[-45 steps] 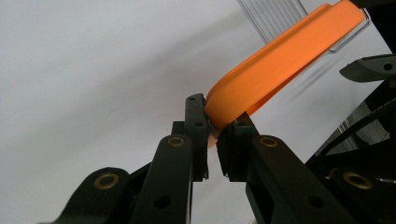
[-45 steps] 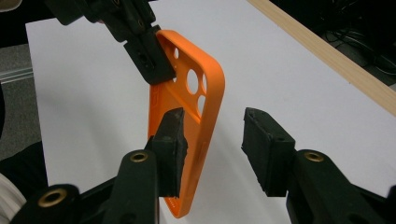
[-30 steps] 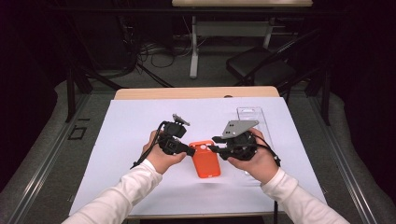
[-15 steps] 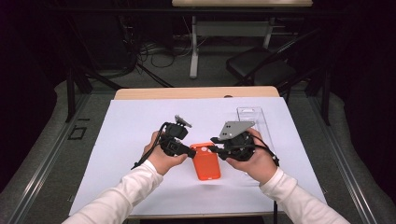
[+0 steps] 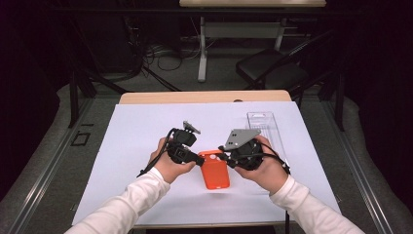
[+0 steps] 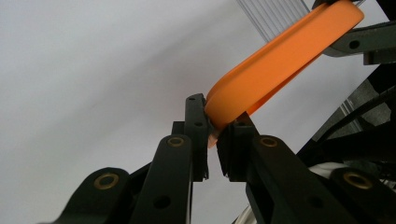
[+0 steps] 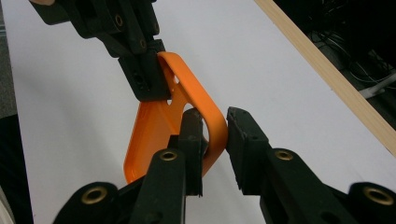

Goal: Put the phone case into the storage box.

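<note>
Both hand-held grippers close on the orange case

The left hand-held gripper point(image 5: 200, 159) pinches one end of the orange phone case point(image 5: 215, 170) above the white surface point(image 5: 136, 131). The right hand-held gripper point(image 7: 215, 135) has just been closing on the case's rim, and its pads now press the other end. The case looks ready for two-handed handling.

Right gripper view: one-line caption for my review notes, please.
Right gripper closing on the rim of an orange plastic phone case, whose far corner the left gripper clamps above a white table cover.
</note>
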Demonstrator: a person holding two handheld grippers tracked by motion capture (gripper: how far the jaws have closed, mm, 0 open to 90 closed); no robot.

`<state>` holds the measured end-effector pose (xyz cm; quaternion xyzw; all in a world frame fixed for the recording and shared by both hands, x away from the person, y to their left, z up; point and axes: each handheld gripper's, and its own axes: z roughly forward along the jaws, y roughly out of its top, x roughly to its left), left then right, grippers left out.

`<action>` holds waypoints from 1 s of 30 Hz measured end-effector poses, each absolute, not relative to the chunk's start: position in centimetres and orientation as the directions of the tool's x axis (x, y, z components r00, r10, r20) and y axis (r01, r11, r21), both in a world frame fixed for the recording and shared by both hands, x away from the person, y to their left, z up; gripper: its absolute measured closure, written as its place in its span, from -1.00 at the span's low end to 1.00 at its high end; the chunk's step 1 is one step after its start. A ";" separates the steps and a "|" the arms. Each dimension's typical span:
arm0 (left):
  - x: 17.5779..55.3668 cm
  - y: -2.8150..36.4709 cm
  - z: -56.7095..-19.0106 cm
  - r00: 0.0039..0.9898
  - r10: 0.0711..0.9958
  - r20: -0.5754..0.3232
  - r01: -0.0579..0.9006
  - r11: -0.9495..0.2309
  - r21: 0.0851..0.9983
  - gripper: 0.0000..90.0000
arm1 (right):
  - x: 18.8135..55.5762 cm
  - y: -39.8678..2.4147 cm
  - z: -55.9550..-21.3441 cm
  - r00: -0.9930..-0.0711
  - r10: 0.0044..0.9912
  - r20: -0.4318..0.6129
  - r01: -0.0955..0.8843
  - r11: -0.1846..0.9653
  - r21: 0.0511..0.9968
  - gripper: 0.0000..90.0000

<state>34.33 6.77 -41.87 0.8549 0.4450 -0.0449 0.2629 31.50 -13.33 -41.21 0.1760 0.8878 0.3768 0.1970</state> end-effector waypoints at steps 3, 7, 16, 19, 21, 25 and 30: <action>34.3 6.7 -41.9 0.600 0.737 -0.311 0.785 -0.467 0.407 0.84 | 31.5 -13.2 -41.2 -0.860 0.458 -0.225 0.162 0.662 0.732 0.70; 34.3 6.6 -41.9 0.600 0.738 -0.309 0.785 -0.467 0.407 0.84 | 31.3 -12.9 -41.3 -0.856 0.455 -0.243 0.154 0.675 0.722 0.70; 34.2 6.6 -42.0 0.598 0.741 -0.307 0.786 -0.466 0.406 0.84 | 31.1 -12.7 -41.4 -0.848 0.452 -0.278 0.141 0.697 0.704 0.75; 34.3 6.7 -42.0 0.599 0.738 -0.311 0.786 -0.468 0.403 0.84 | 31.0 -12.7 -41.4 -0.844 0.446 -0.298 0.125 0.704 0.699 0.76; 34.3 6.7 -42.0 0.599 0.738 -0.312 0.786 -0.468 0.404 0.84 | 31.0 -12.6 -41.4 -0.842 0.443 -0.307 0.119 0.708 0.696 0.76; 34.3 6.6 -42.0 0.600 0.739 -0.308 0.785 -0.469 0.406 0.84 | 31.1 -12.6 -41.4 -0.842 0.442 -0.311 0.116 0.710 0.695 0.76; 34.3 6.7 -42.0 0.600 0.737 -0.311 0.785 -0.467 0.407 0.83 | 31.1 -12.6 -41.4 -0.840 0.443 -0.312 0.115 0.709 0.696 0.76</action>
